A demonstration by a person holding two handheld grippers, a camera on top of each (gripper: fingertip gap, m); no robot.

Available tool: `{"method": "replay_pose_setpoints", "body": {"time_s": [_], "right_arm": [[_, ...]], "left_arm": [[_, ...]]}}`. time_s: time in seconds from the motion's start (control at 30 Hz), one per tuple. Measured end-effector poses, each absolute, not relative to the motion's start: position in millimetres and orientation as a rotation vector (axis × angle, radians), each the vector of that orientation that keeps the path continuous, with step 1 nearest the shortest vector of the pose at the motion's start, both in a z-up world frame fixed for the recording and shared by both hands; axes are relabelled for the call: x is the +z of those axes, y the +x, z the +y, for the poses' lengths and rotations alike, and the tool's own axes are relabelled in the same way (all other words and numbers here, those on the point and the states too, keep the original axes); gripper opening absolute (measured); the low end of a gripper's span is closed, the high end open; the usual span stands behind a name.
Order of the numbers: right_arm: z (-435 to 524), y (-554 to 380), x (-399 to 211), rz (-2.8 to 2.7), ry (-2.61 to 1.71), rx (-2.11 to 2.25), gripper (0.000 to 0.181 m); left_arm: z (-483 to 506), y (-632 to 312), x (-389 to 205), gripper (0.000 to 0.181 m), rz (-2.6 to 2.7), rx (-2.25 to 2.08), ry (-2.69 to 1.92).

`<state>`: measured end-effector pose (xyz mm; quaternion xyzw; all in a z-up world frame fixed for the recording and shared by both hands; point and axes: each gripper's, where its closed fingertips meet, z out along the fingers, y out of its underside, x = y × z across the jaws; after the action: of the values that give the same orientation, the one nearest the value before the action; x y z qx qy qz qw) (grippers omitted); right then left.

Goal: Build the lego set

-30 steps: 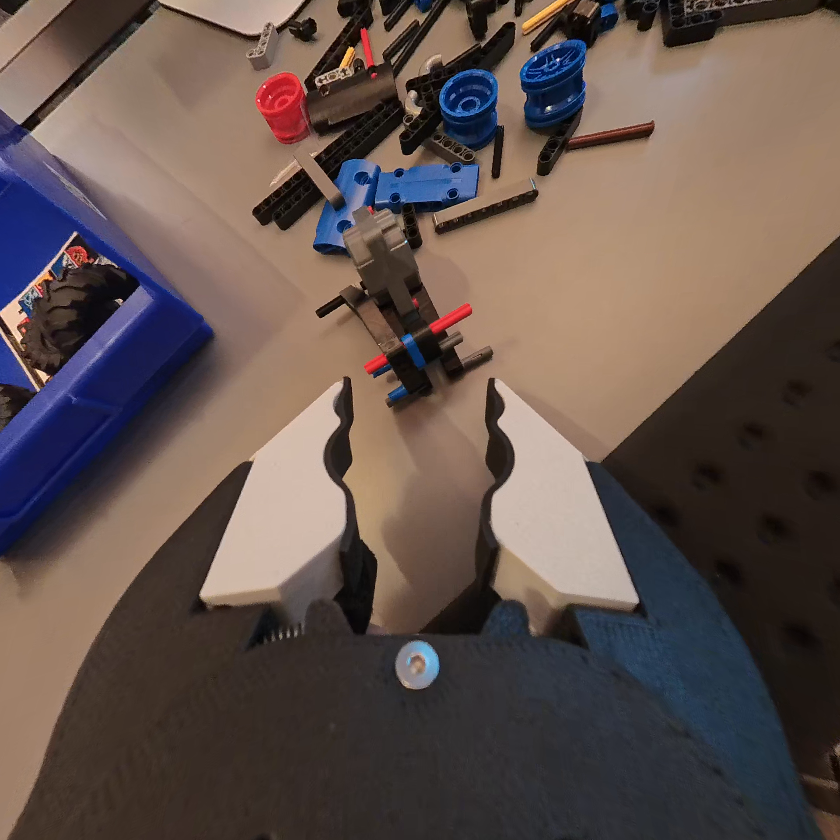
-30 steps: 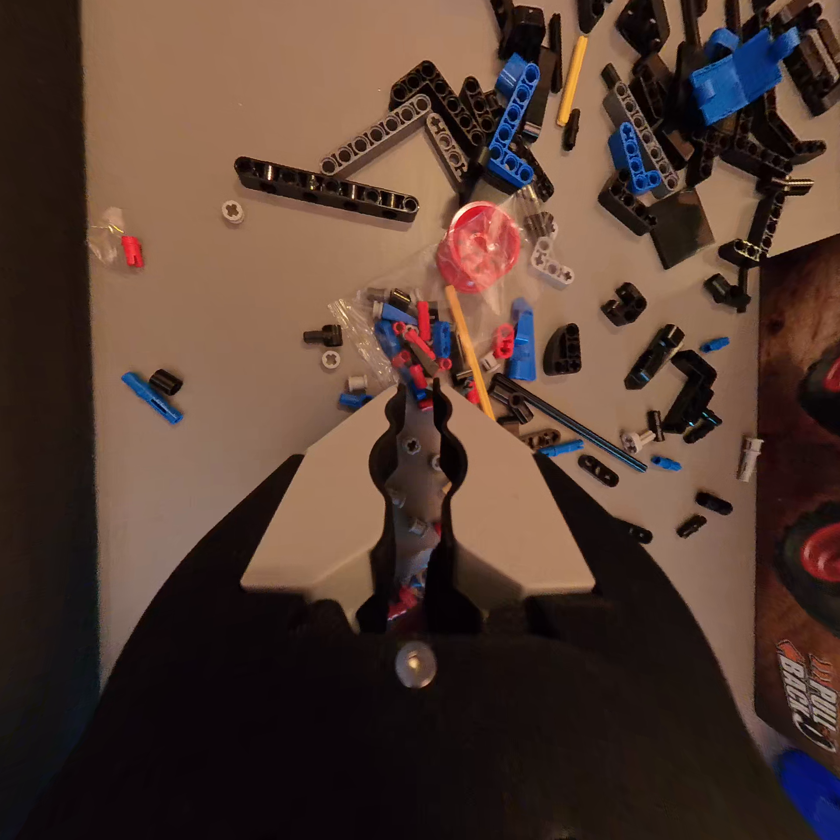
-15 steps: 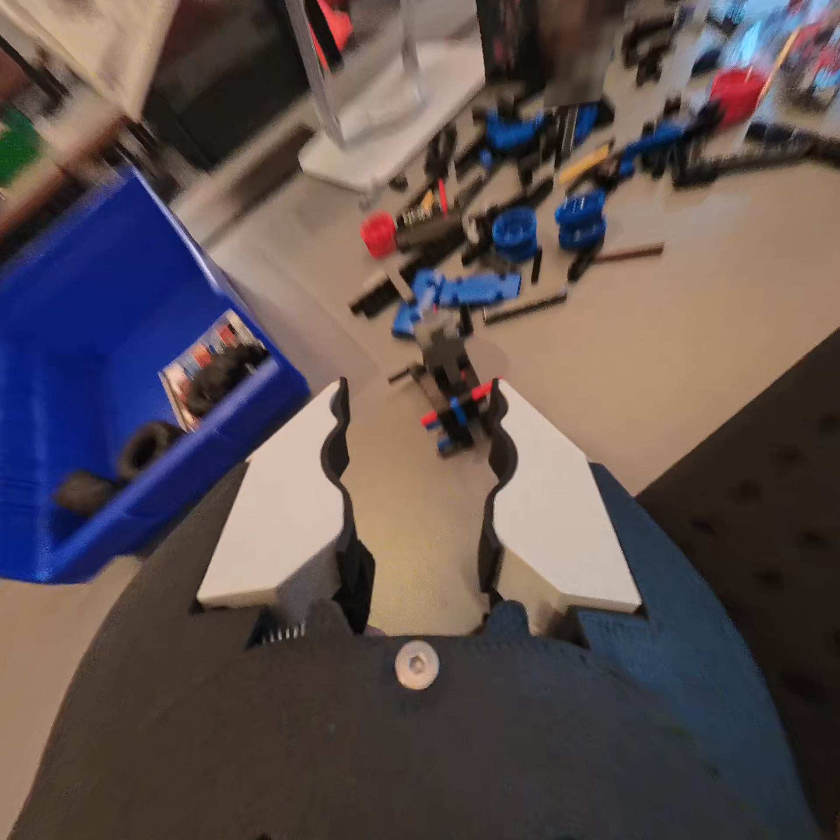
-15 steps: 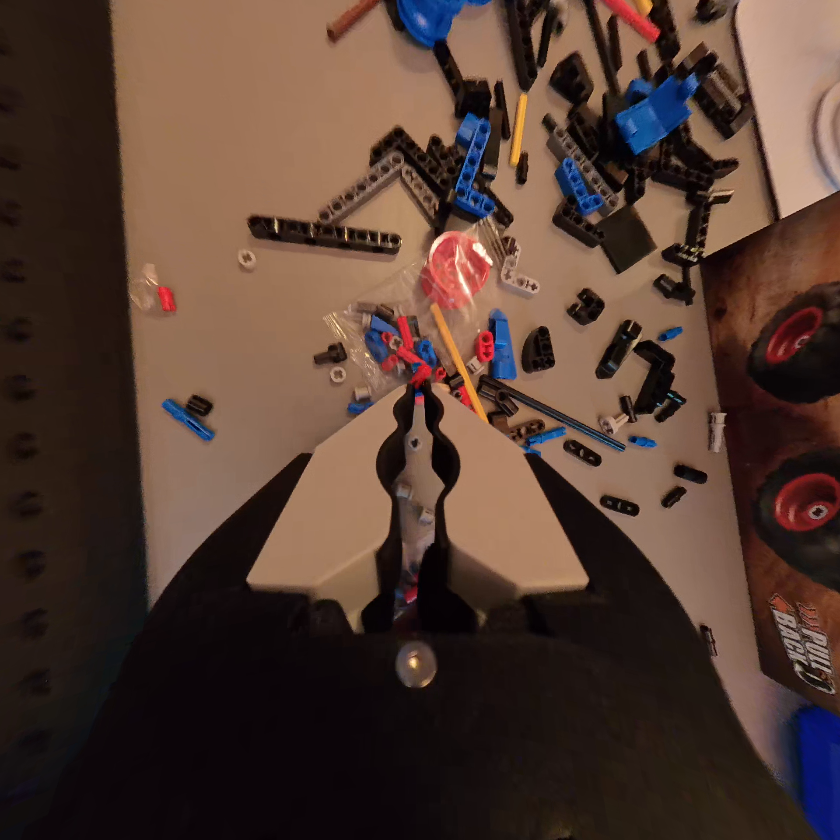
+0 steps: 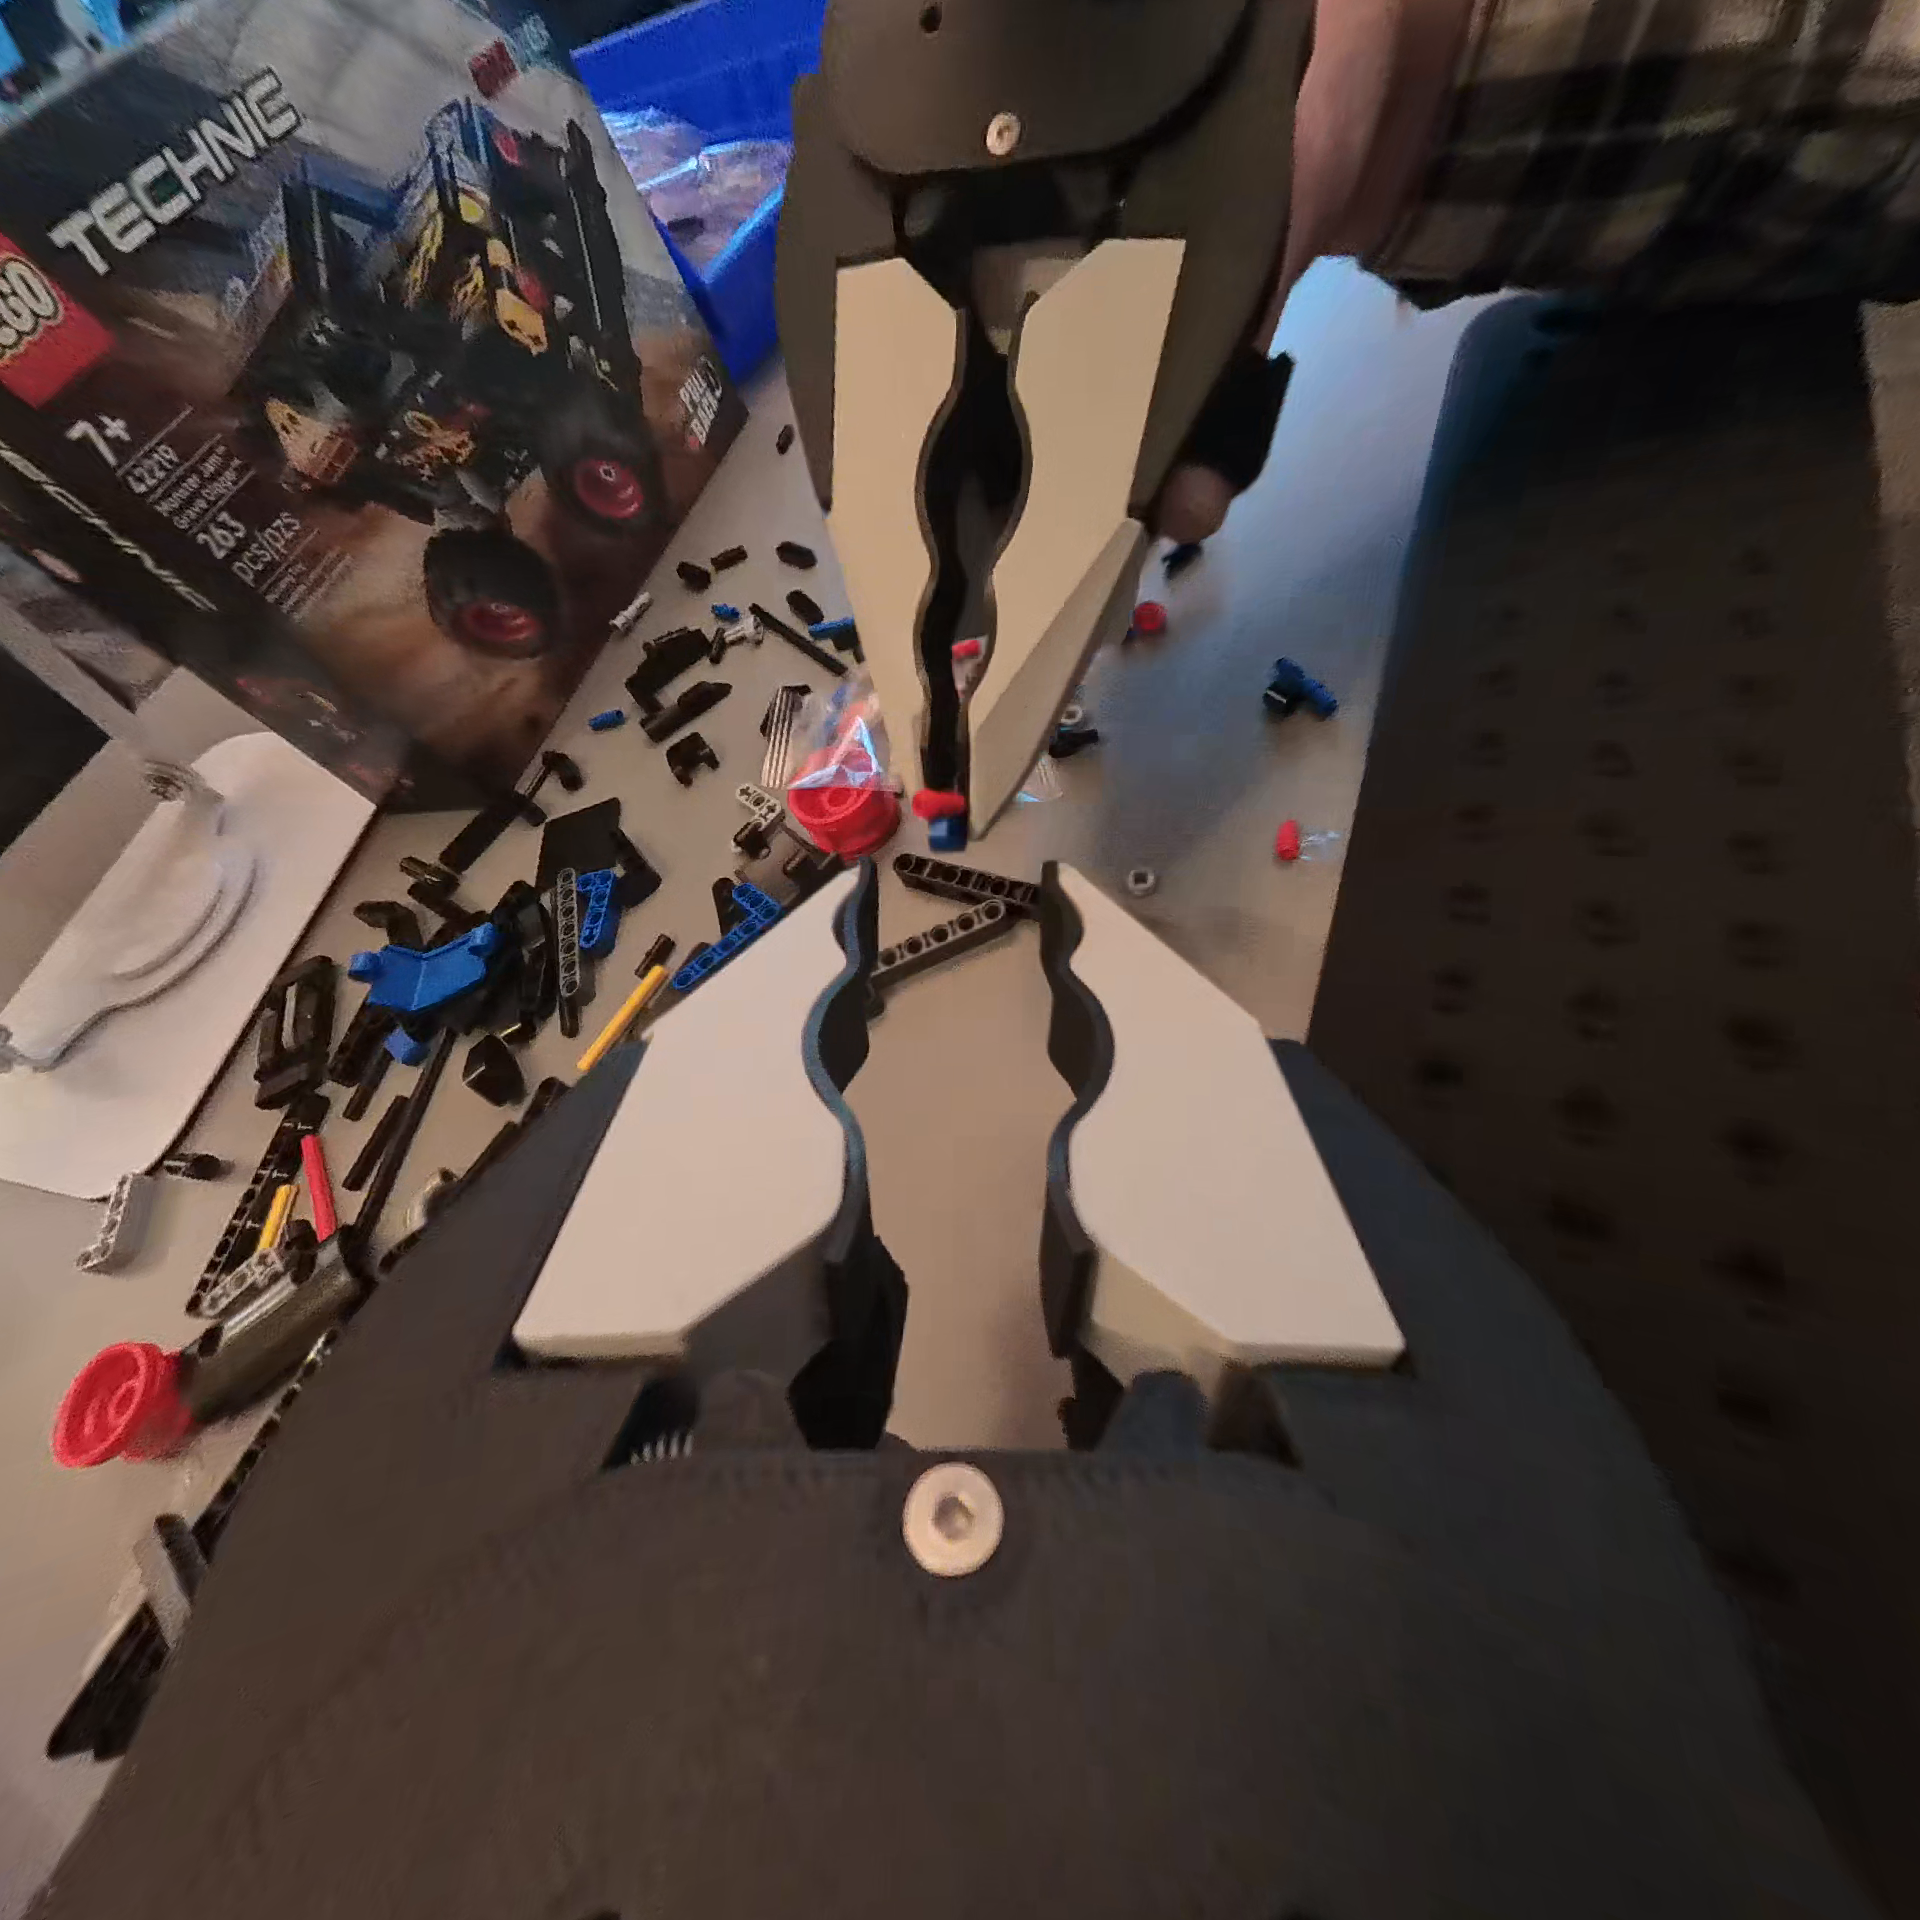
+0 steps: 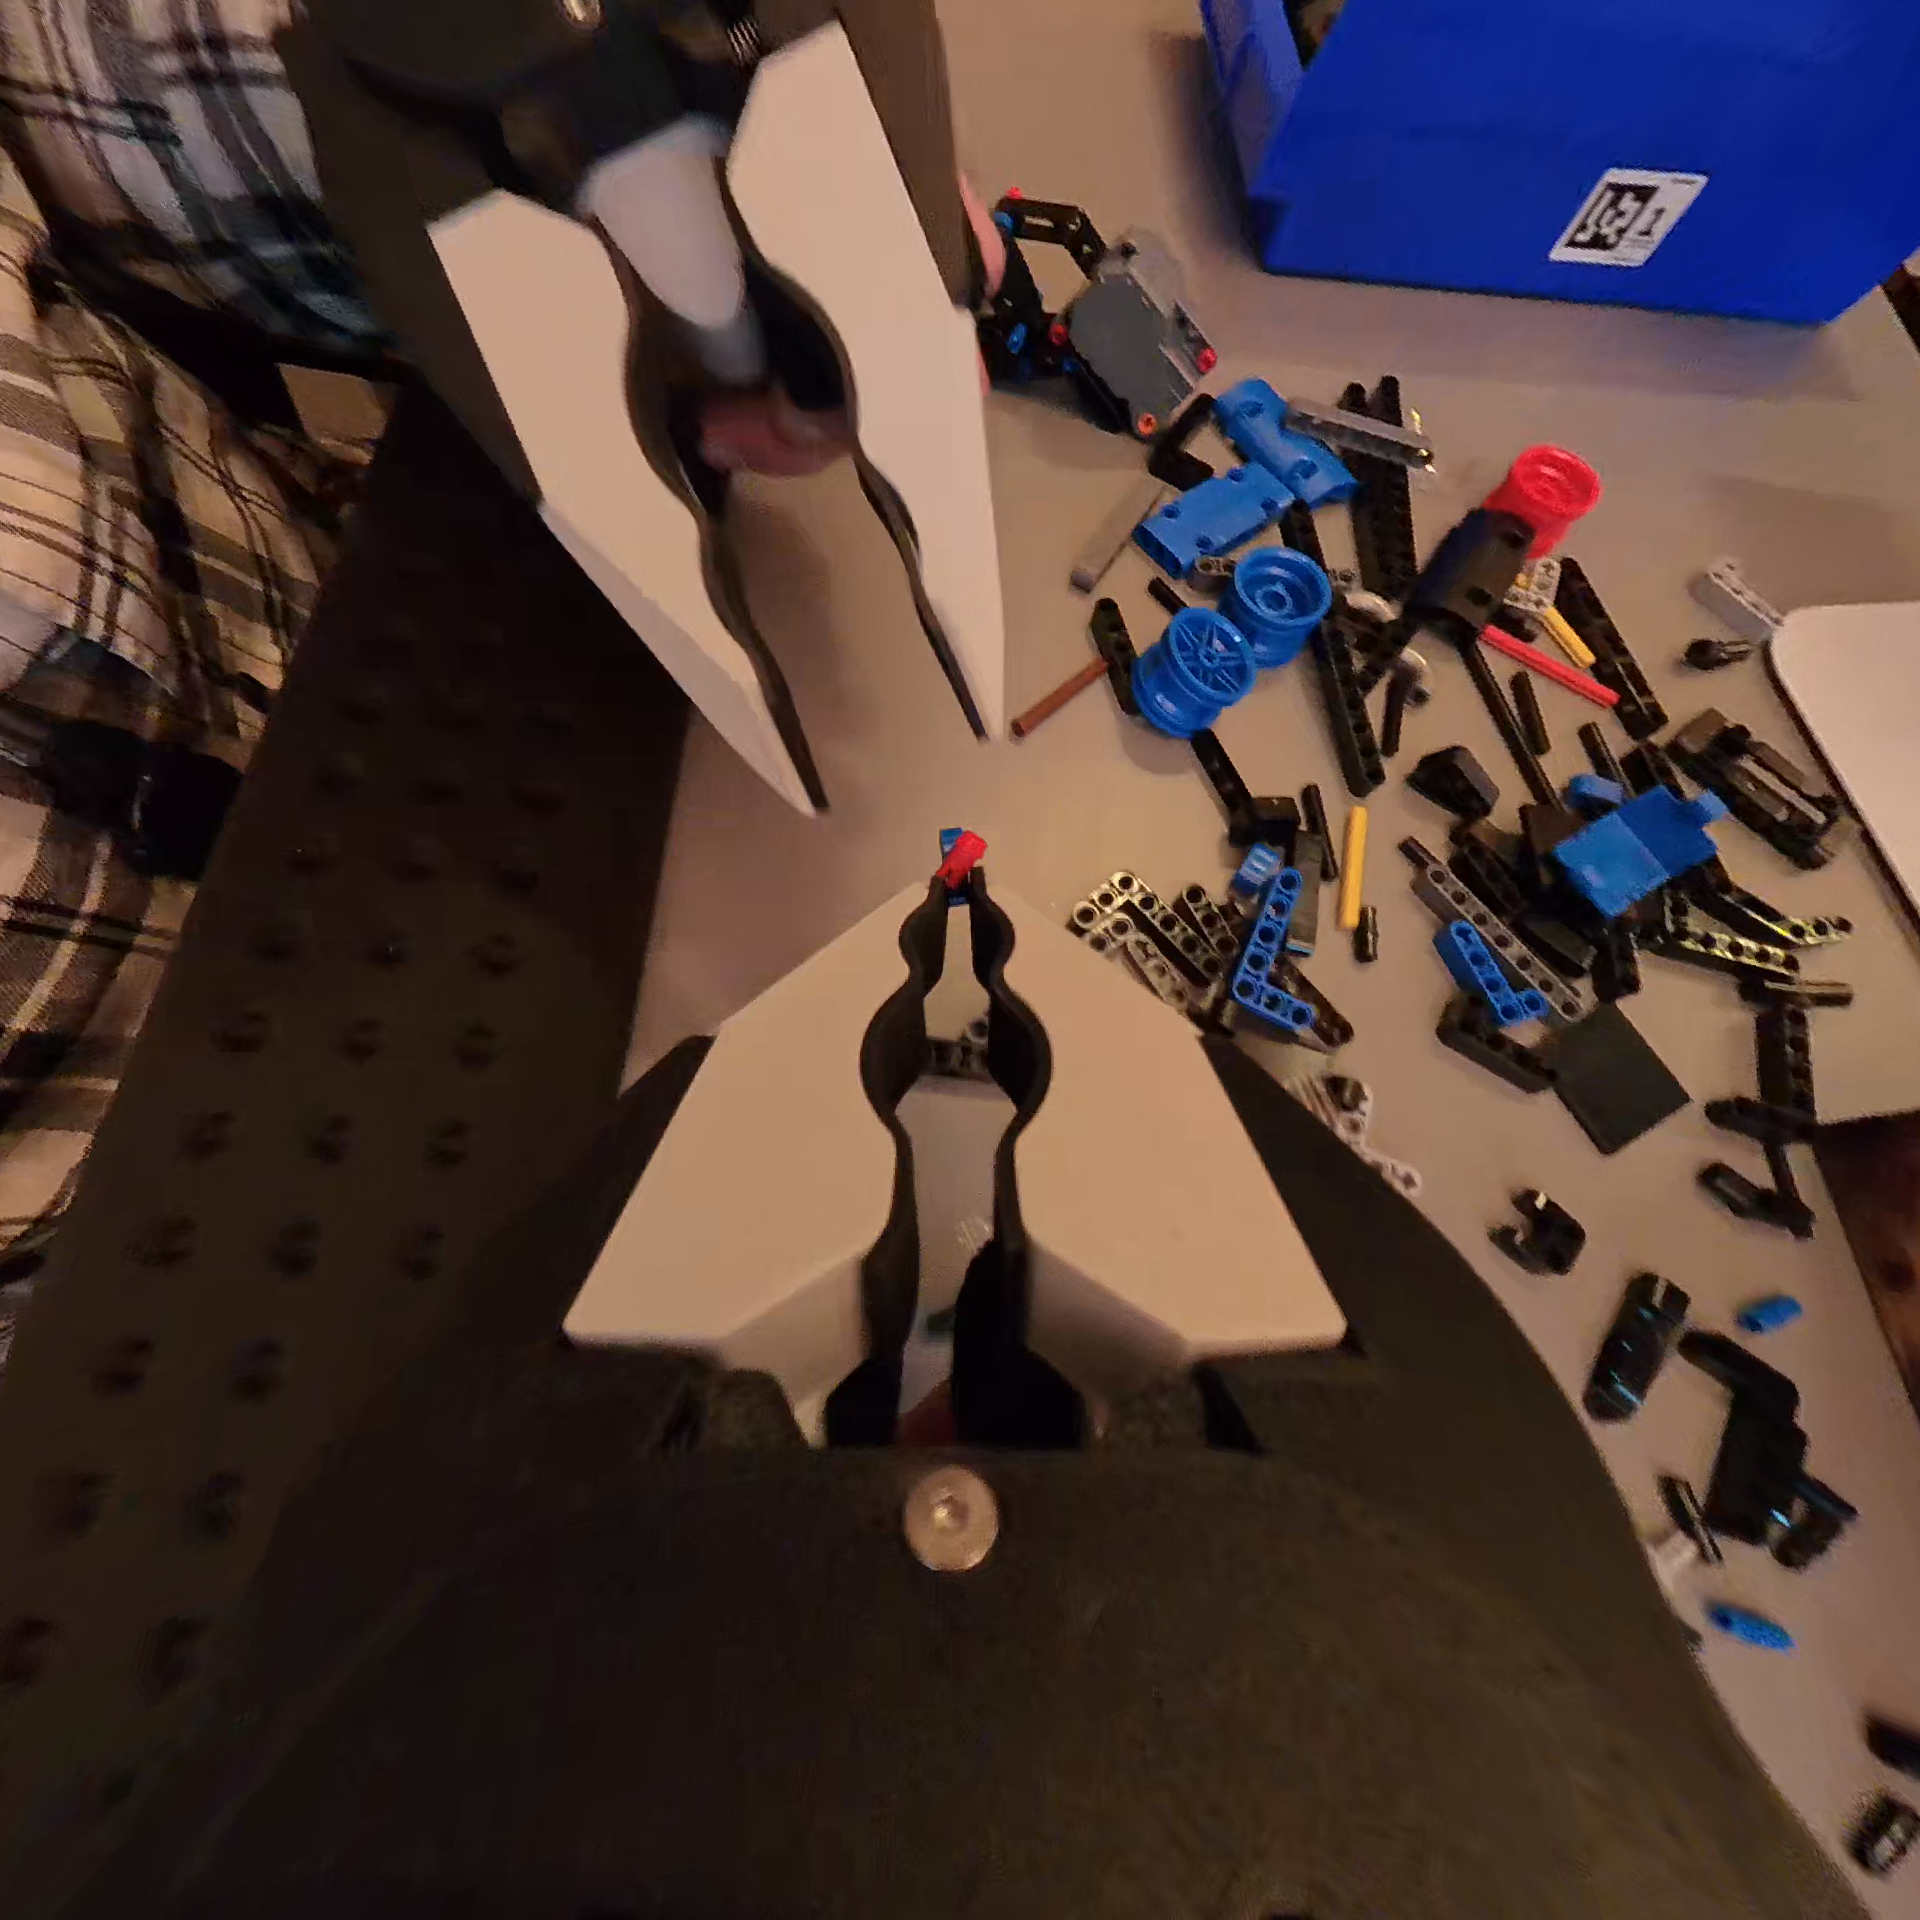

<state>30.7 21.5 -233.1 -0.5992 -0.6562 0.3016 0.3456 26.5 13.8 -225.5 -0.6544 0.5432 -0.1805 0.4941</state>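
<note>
right gripper (image 6: pixel 961 883) pinches a red-and-blue pin (image 6: pixel 958 854) at its tips; left gripper (image 5: pixel 951 883) gapes empty opposite. looks like a handover or fitting step, and next needs careful lining up.

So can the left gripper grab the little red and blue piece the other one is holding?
Probably yes. The left gripper is open and faces the red and blue piece pinched in the right gripper, with only bare table between them.

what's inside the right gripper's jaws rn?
Right gripper is shut on a small red pin with a blue piece behind it, both poking past the tips. How deep they sit is hidden by the fingers.
</note>
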Motion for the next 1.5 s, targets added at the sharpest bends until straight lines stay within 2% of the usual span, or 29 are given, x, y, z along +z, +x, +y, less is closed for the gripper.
{"method": "replay_pose_setpoints", "body": {"time_s": [0.23,0.5,0.7,0.8,0.87,0.97,1.0,1.1,1.23,1.4,1.5], "right_arm": [[17.7,24.7,-235.8,-1.722,-1.523,0.817,0.002],[18.6,25.8,-237.5,-1.713,-1.532,0.831,0.002],[39.1,42.2,-253.6,-1.736,-1.628,0.561,0.027],[49.4,51.0,-256.9,-1.753,-1.599,0.350,0.032],[57.1,54.7,-253.6,-1.717,-1.603,0.278,0.000],[63.5,55.5,-250.1,-1.679,-1.620,0.207,0.000],[60.9,49.4,-244.0,-1.656,-1.609,0.229,0.000],[39.4,13.7,-222.8,-1.613,-1.551,0.409,0.015],[22.2,-37.4,-198.0,-1.501,-1.495,0.649,0.021],[13.2,-76.5,-181.4,-1.315,-1.525,0.785,0.018],[10.6,-85.9,-169.8,-1.142,-1.600,1.019,0.015]], "left_arm": [[16.8,31.1,-227.1,0.008,1.339,-0.420,-1.573],[19.2,30.3,-230.7,0.002,1.327,-0.415,-1.590],[24.4,14.6,-232.4,0.002,1.198,-0.462,-1.714],[26.2,2.2,-229.5,0.002,1.101,-0.473,-1.759],[24.0,-3.8,-227.5,0.002,1.047,-0.502,-1.773],[22.9,-18.7,-219.5,0.002,0.971,-0.472,-1.756],[21.9,-24.0,-214.2,0.002,0.944,-0.463,-1.734],[18.2,-40.2,-198.4,0.002,0.862,-0.450,-1.680],[17.3,-64.0,-174.2,0.001,0.722,-0.427,-1.600],[12.4,-80.8,-159.8,0.001,0.615,-0.445,-1.542],[10.1,-92.2,-151.9,0.001,0.600,-0.363,-1.474]]}}
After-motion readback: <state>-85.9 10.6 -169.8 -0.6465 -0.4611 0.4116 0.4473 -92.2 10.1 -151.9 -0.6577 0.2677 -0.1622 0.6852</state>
